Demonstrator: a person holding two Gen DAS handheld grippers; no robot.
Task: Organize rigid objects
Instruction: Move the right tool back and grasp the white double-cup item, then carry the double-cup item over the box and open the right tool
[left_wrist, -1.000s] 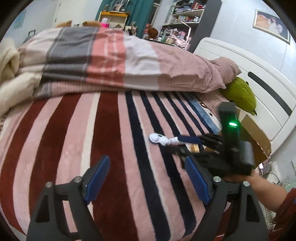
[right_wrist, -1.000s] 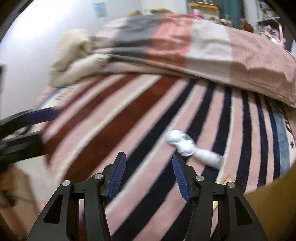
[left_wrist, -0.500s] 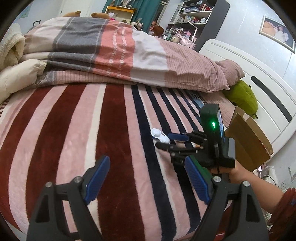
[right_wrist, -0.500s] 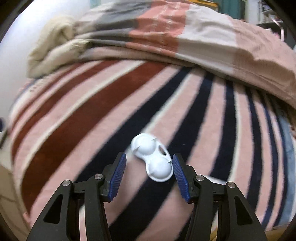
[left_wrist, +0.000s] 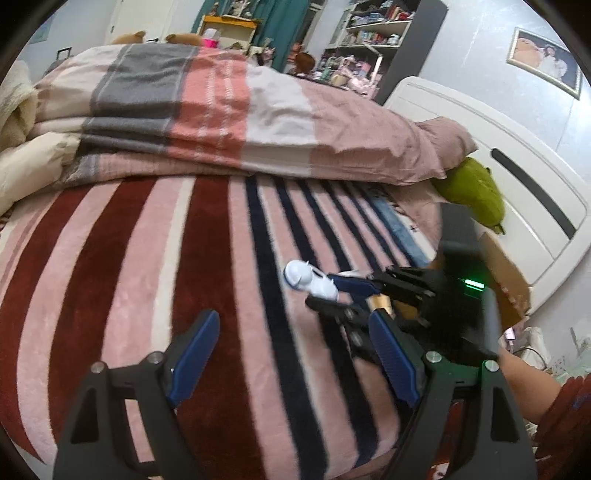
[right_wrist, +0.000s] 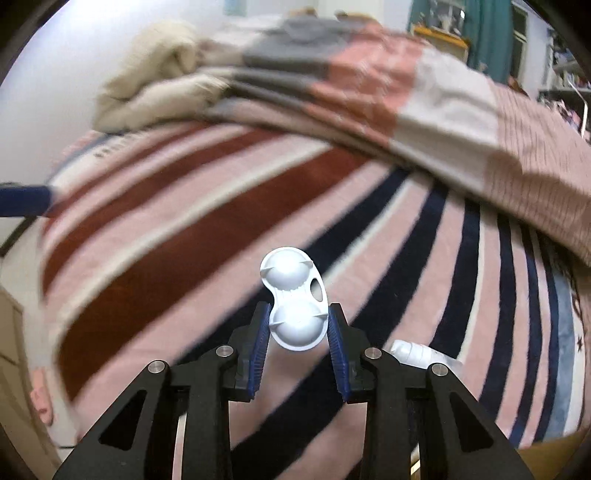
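A white plastic case with two round domes (right_wrist: 295, 302) sits between the blue pads of my right gripper (right_wrist: 298, 336), which is shut on its near dome, just above the striped blanket (right_wrist: 184, 236). In the left wrist view the case (left_wrist: 308, 281) sticks out from the right gripper's tips (left_wrist: 341, 291). A second white object (right_wrist: 417, 354) lies on the blanket beside the right finger. My left gripper (left_wrist: 291, 354) is open and empty, low over the blanket, near the right gripper.
A folded pink and grey duvet (left_wrist: 207, 110) lies across the far side of the bed. A green plush toy (left_wrist: 472, 192) rests by the white headboard (left_wrist: 517, 177). A cardboard box (left_wrist: 506, 273) stands at the bed's right edge.
My right gripper moved forward over the white case and closed on its near dome. The left gripper stayed open and shifted only slightly.
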